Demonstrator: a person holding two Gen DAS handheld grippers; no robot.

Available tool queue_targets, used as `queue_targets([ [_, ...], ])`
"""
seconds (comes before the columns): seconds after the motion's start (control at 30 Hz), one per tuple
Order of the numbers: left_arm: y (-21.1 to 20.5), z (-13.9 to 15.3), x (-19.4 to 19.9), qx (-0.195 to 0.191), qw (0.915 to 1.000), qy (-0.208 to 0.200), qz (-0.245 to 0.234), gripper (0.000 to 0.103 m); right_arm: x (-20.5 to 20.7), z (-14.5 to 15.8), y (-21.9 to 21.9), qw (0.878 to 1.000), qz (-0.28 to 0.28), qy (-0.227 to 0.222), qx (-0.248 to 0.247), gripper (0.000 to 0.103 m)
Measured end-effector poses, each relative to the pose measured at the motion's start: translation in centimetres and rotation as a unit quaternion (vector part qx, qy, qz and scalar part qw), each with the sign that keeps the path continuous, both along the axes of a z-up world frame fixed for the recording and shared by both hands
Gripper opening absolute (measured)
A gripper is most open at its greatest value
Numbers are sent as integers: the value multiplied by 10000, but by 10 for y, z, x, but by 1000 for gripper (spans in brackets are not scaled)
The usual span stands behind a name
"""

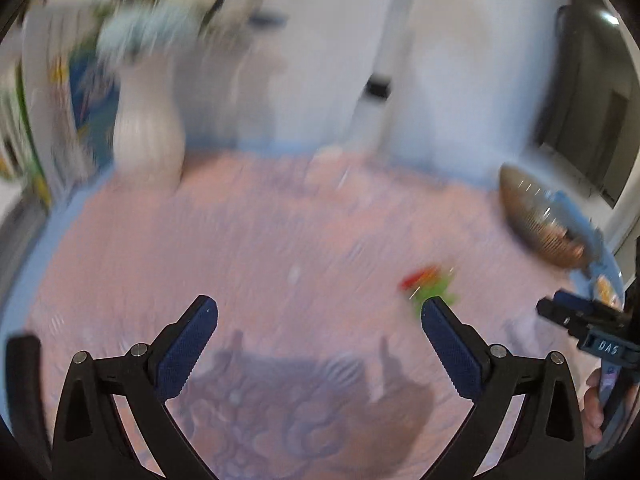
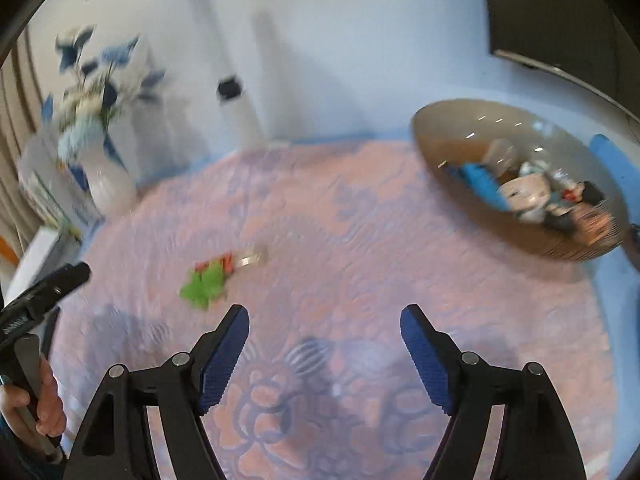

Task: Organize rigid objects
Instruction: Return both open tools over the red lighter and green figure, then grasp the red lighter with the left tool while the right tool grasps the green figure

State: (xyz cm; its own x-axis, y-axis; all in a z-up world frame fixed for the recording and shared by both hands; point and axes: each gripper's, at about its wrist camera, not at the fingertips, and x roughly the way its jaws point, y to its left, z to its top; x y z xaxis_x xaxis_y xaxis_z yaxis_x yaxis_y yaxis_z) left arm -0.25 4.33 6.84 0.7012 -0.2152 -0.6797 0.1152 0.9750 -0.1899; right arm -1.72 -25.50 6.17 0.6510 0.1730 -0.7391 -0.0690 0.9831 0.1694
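Here both grippers (image 1: 320, 312) (image 2: 325, 318) gape empty; the green-red toy (image 2: 208, 280) blurs unreadably.

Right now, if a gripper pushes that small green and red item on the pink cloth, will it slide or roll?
The green and red item looks flat and low, so probably slides rather than rolls. It seems small and likely light. The textured pink cloth may snag it; blur hides its material.
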Motion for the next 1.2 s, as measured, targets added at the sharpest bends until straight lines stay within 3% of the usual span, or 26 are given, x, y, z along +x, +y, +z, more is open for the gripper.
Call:
queue_targets([
  [0.13, 7, -27, 0, -78, 9998, 198, 52, 102, -1, -21, 19, 9992, 45, -44, -395, 77],
  [0.4, -4, -24, -6, 59, 9998, -2, -187, 102, 6, -34, 17, 9981, -87, 298, -535, 77],
  [0.43, -5, -23, -8, 89, 9997, -63, -207, 102, 8, -34, 17, 9972, -235, 457, -551, 77],
  [0.5, -4, -21, -10, 120, 9997, -139, -179, 102, 16, -23, 20, 9926, -676, 1000, -104, 77],
  [0.57, -1, -18, -13, 180, 9993, -307, 65, 102, 17, -2, 36, 9931, -479, 878, 614, 79],
  [0.6, 1, -17, -16, 168, 9991, -373, 127, 102, 21, 6, 50, 9946, -326, 762, 621, 80],
  [0.7, 4, -12, -22, 124, 9980, -586, 182, 102, 41, 7, 89, 9977, -169, 631, -176, 80],
  [0.83, 6, -6, -32, 118, 9957, -895, 225, 102, 58, -15, 113, 9983, -13, 573, -84, 80],
  [0.9, 6, -6, -30, 105, 9959, -876, 184, 102, 65, -28, 120, 9979, -96, 603, -191, 75],
  [0.97, 7, -6, -28, 42, 9965, -824, 154, 102, 71, -40, 126, 9969, -51, 667, -419, 45],
  [1.07, 11, -8, -25, -62, 9969, -768, 155, 102, 67, -41, 128, 9961, -46, 500, -722, 43],
  [1.2, 10, -10, -22, -82, 9978, -656, 91, 102, 54, -35, 99, 9971, -199, 461, -579, 43],
])
